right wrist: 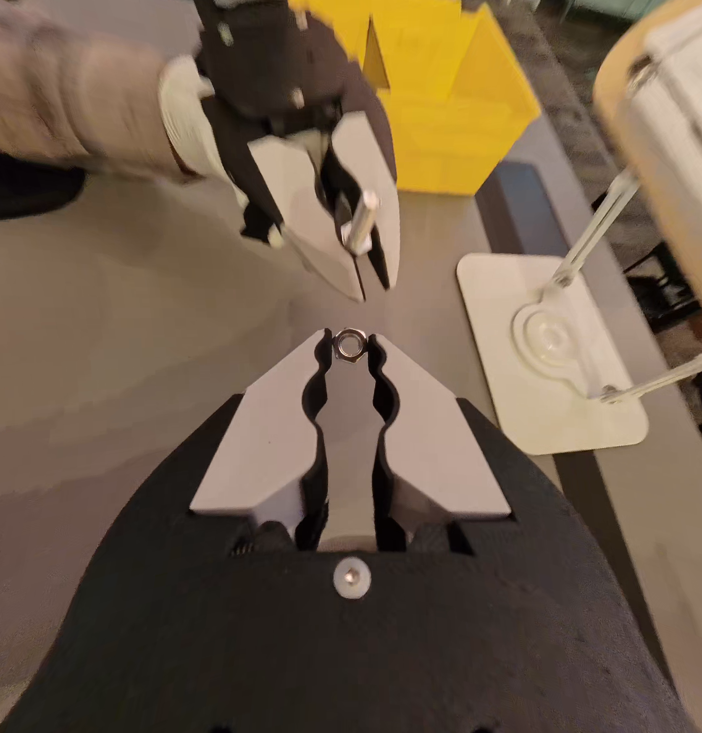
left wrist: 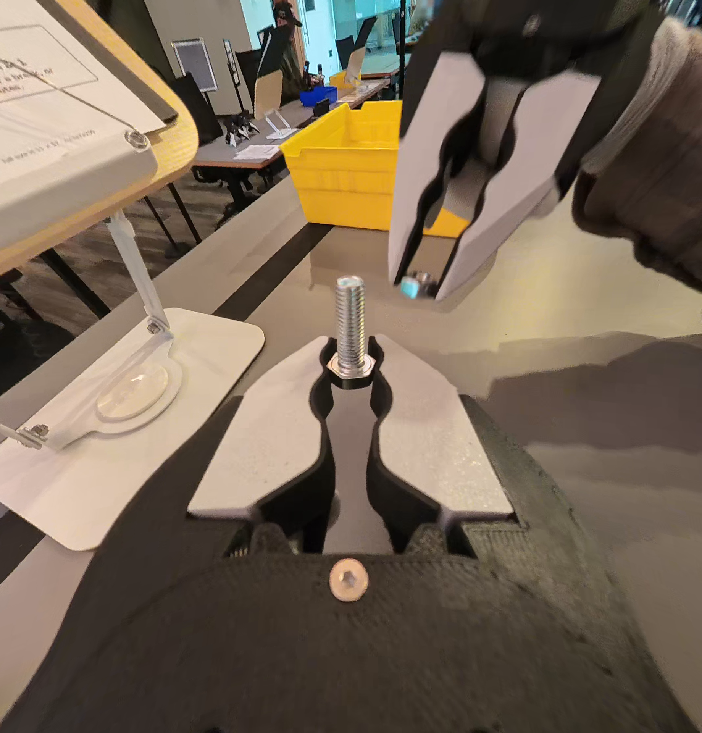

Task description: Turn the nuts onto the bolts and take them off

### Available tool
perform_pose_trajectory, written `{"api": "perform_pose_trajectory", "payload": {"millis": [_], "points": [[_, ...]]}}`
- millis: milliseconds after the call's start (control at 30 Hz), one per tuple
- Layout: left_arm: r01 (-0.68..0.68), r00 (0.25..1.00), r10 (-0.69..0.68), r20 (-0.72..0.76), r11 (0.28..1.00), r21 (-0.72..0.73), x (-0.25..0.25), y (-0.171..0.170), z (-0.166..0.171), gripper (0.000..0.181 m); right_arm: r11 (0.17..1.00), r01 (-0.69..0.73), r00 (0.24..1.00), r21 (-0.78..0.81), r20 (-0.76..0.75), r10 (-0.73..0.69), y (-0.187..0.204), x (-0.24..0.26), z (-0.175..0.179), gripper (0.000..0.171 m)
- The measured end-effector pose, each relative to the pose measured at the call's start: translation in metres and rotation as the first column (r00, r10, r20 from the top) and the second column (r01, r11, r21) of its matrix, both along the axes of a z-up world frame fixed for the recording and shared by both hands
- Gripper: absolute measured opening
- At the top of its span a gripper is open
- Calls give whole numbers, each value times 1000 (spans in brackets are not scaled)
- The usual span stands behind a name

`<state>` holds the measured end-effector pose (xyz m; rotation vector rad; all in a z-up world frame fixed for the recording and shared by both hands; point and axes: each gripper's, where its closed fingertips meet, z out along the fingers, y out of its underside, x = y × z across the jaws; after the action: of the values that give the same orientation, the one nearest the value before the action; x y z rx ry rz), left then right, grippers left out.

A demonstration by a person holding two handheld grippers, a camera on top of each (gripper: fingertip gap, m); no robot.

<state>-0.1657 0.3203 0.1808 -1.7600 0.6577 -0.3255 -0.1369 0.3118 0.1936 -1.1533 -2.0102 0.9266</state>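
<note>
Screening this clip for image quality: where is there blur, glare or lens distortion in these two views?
Left wrist view: bolt sharp, the right tool and sleeve motion-blurred, table glossy with reflections, edges bent by the wide lens. Right wrist view: nut sharp, left tool and bin blurred.

Grey table (left wrist: 579,277), yellow bin (left wrist: 341,166), far desks (left wrist: 262,152), black chairs (left wrist: 198,107)

Soft indoor light; the bench (left wrist: 579,317) shows glare at 2 o'clock, motion blur smears the sleeve (right wrist: 63,99), edges bend fisheye-style.
</note>
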Motion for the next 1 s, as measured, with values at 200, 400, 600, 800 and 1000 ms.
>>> {"api": "perform_pose_trajectory", "payload": {"millis": [200, 400, 600, 800, 1000], "points": [[38, 999, -35, -37, 997, 63, 20, -2, -3, 15, 997, -57, 987, 59, -145, 65, -27, 0, 50, 16], [65, 992, -55, -114, 994, 91, 30, -6, -5, 15, 994, -56, 992, 89, -111, 66, -31, -5, 44, 16], [69, 988, -53, -146, 992, 106, 31, -7, -5, 15, 993, -48, 996, 110, -74, 56, -29, -7, 34, 16], [71, 982, -51, -184, 992, 106, 32, -8, -6, 15, 990, -57, 997, 128, -47, 63, -31, -7, 29, 16], [87, 976, -64, -210, 991, 100, 33, -10, -9, 15, 978, -68, 997, 198, -28, 75, -34, -5, 26, 16]]}}
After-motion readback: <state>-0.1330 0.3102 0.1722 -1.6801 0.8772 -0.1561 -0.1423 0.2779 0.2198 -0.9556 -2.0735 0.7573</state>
